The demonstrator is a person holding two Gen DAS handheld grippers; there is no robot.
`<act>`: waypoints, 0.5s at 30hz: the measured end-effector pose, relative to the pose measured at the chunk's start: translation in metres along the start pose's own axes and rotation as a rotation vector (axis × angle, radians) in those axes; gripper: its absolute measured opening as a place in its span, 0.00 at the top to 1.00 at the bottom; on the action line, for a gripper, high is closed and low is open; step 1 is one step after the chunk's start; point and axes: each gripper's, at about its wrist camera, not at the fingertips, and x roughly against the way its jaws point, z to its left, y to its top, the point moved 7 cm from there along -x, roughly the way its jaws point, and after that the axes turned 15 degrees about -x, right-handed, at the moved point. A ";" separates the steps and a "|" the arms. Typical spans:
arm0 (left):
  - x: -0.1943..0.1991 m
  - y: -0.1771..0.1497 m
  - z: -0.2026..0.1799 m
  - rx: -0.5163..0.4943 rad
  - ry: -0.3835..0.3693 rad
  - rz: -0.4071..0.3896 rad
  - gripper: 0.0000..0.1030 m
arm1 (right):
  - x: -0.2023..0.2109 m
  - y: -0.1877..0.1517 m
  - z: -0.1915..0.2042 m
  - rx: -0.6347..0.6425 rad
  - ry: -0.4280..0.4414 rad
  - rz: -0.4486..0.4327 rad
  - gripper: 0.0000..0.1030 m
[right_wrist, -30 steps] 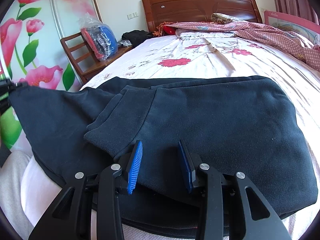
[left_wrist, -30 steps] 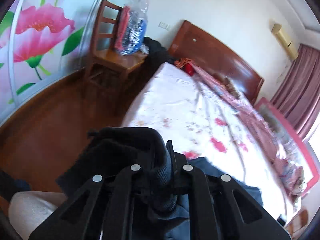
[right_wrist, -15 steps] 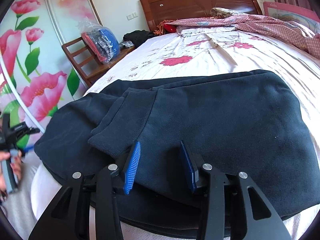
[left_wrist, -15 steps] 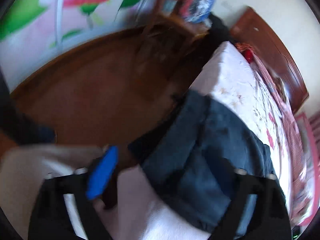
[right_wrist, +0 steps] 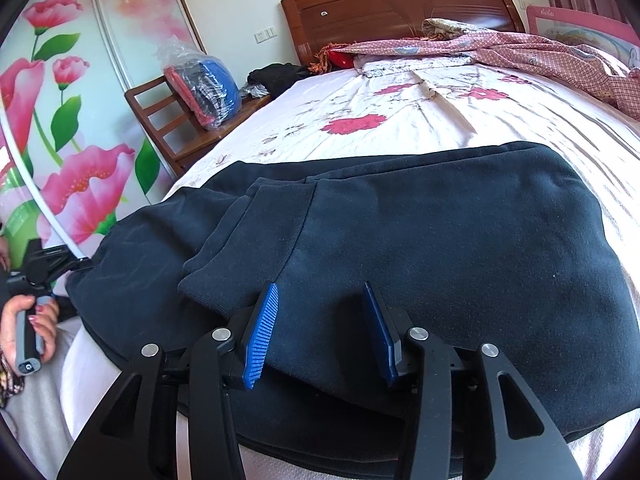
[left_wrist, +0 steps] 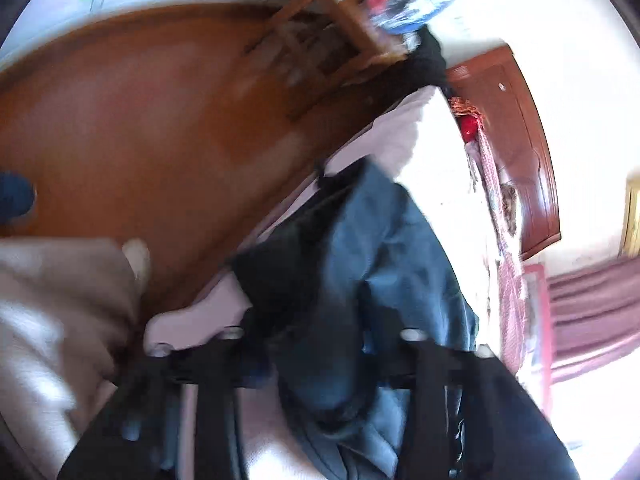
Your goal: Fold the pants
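Observation:
Dark navy pants lie folded across the near end of the flowered bed sheet, with a ribbed leg end doubled over on top. My right gripper rests low on the pants' near edge. Its blue pads stand apart and its jaws are opening, with cloth lying between them but not pinched. My left gripper, held by a hand, sits at the pants' left edge by the bed's corner. The left wrist view is blurred. There the left gripper has a bunch of pants between its closing jaws.
A wooden chair with a plastic bag of clothes stands left of the bed. Flowered wardrobe doors are behind it. The wooden headboard and a pink checked blanket are at the far end. Brown floor lies beside the bed.
My left gripper let go of the lifted pants edge, opened wide and dropped to the bed's corner, where it is narrowing again. The pants' left part now lies flat. The right gripper stayed put.

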 end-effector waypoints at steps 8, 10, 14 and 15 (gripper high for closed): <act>0.062 0.029 -0.081 -0.261 0.045 -0.175 0.75 | 0.001 0.000 0.000 -0.030 -0.005 0.021 0.58; 0.077 0.034 -0.114 -0.354 0.010 -0.220 0.75 | 0.003 0.004 -0.001 -0.064 -0.006 0.042 0.57; 0.099 0.024 -0.198 -0.594 -0.079 -0.284 0.75 | 0.022 0.015 -0.002 -0.147 0.027 0.028 0.43; 0.101 0.020 -0.216 -0.641 -0.096 -0.296 0.75 | 0.028 0.017 -0.004 -0.162 0.034 0.013 0.43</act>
